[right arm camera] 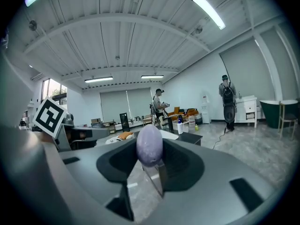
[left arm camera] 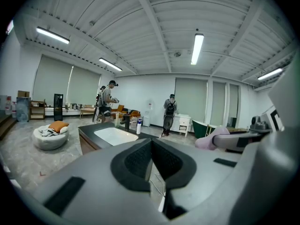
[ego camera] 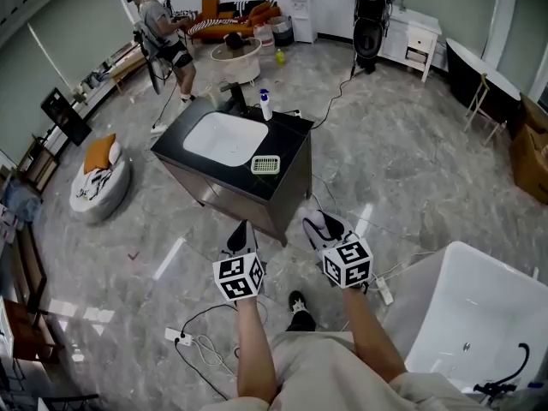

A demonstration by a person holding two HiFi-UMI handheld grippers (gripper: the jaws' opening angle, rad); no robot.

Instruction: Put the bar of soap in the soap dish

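The right tongs (ego camera: 320, 228) are clamped on the bar of soap (right arm camera: 149, 144), a smooth lilac oval that stands on end between the two dark pads and sticks up past them. The left tongs (left arm camera: 151, 159) have their jaws pressed together with nothing between them. The two are held out side by side, roughly level, in front of the person carrying them, on the near side of the vanity (ego camera: 289, 148) and well apart from it.

The vanity is a black-topped cabinet standing on its own on the grey marbled floor (ego camera: 385, 169). A white basin (ego camera: 224, 137) is sunk into its top. The soap dish (ego camera: 265, 163), pale green and slatted, sits on the vanity's near right corner, just beside the basin, so the soap is nowhere near it yet. Along the vanity's far edge stand a black tap (ego camera: 235, 95) and a white bottle (ego camera: 266, 105) with a blue cap.

A power strip (ego camera: 180, 338) with loose cables lies on the floor on the near side of the vanity. A white bathtub (ego camera: 479, 315) stands to the vanity's right, closer to the carrier. A round pouf (ego camera: 98, 182) with an orange cushion sits to its left. Beyond the vanity a person in a cap (ego camera: 167, 32) is standing, and another with a black backpack (ego camera: 370, 11) stands further right
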